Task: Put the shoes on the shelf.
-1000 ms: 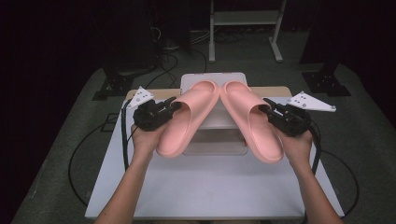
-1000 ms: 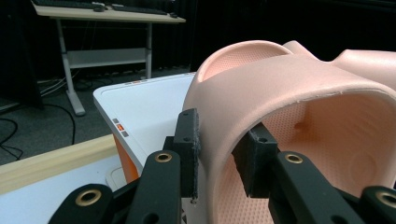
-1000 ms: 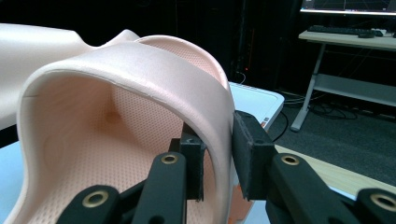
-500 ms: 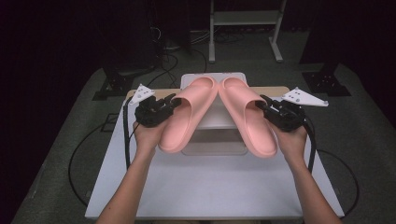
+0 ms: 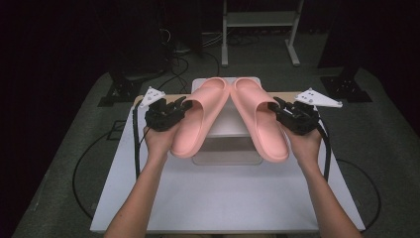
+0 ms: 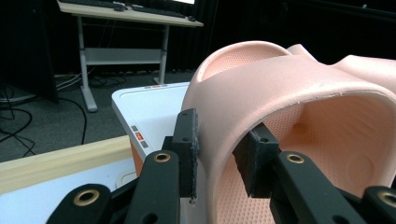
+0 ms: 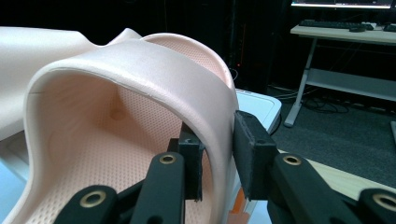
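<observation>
At the left of the high view the left hand-held gripper [image 5: 182,105] is closed on the outer side of the left slipper [image 5: 200,116], and its own view shows how: one black pad lies against the outside of the pink strap wall and the other sits inside the strap opening, so the jaws stand only as far apart as that wall is thick. This slipper hangs above the white counter [image 5: 218,198], its long axis running from a heel at lower centre-left of the frame up to a toe near top centre. In the middle, under both slippers, sits a white box-like unit [image 5: 225,126] with a clear container [image 5: 225,154] in front of it; whether either sole touches them I cannot tell. The two toes meet or nearly meet at top centre, making an inverted V. The right slipper [image 5: 260,116] mirrors the first, heel at lower centre-right, and the right hand-held gripper [image 5: 273,106] pinches its outer strap wall in the same manner, one pad inside, one outside. Each slipper lies inward of its gripper, towards frame centre, so any setting-down or pairing would likely turn on swinging the heels together, each hand equally near its own shoe.
</observation>
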{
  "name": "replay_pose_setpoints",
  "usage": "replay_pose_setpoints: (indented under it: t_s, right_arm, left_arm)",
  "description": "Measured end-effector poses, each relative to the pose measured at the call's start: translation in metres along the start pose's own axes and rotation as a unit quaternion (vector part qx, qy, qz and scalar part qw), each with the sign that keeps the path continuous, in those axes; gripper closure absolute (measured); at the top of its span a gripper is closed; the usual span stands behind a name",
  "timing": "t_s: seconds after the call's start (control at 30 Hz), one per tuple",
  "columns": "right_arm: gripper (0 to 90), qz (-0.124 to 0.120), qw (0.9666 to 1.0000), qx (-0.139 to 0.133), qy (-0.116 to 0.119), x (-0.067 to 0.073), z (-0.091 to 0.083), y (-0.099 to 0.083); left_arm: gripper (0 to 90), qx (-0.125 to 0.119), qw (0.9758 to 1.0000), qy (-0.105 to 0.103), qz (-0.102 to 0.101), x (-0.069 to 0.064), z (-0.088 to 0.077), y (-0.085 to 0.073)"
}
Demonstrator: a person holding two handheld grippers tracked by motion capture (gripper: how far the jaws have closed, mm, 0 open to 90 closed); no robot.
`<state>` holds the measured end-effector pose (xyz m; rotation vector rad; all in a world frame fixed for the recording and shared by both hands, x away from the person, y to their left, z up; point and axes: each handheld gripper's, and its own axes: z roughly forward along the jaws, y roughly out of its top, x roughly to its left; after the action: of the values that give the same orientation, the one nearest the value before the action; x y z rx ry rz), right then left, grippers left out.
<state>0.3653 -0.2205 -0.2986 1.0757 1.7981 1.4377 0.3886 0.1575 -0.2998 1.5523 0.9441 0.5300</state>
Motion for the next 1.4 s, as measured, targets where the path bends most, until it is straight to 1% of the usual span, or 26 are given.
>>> replay_pose_setpoints:
  t_s: [0.33,0.5,0.6,0.63,0.73,0.87,1.4]
  right_arm:
    - [72.8,0.004,1.0000,0.005,-0.007,-0.002,0.009,0.004]
    - [72.5,0.002,0.9999,0.008,-0.012,-0.002,0.013,0.006]
    - [72.4,0.002,0.9999,0.010,-0.012,-0.003,0.015,0.007]
    - [72.3,0.003,0.9999,0.010,-0.012,-0.004,0.017,0.007]
    - [72.3,0.005,0.9998,0.012,-0.013,-0.005,0.019,0.007]
    - [72.1,0.005,0.9997,0.016,-0.015,-0.006,0.023,0.008]
    - [70.9,0.004,0.9994,0.027,-0.024,-0.006,0.037,0.012]
  left_arm:
    - [70.2,0.000,0.9999,0.011,-0.002,0.001,0.007,0.003]
    - [70.1,0.003,0.9998,0.018,-0.003,0.002,0.012,0.006]
    - [69.9,0.002,0.9998,0.018,-0.006,0.003,0.014,0.006]
    - [69.9,0.001,0.9998,0.018,-0.011,0.003,0.016,0.006]
    - [69.5,0.002,0.9997,0.020,-0.016,0.004,0.019,0.006]
    - [69.4,0.008,0.9995,0.023,-0.018,0.005,0.022,0.007]
    - [66.6,0.011,0.9989,0.037,-0.029,0.008,0.034,0.010]
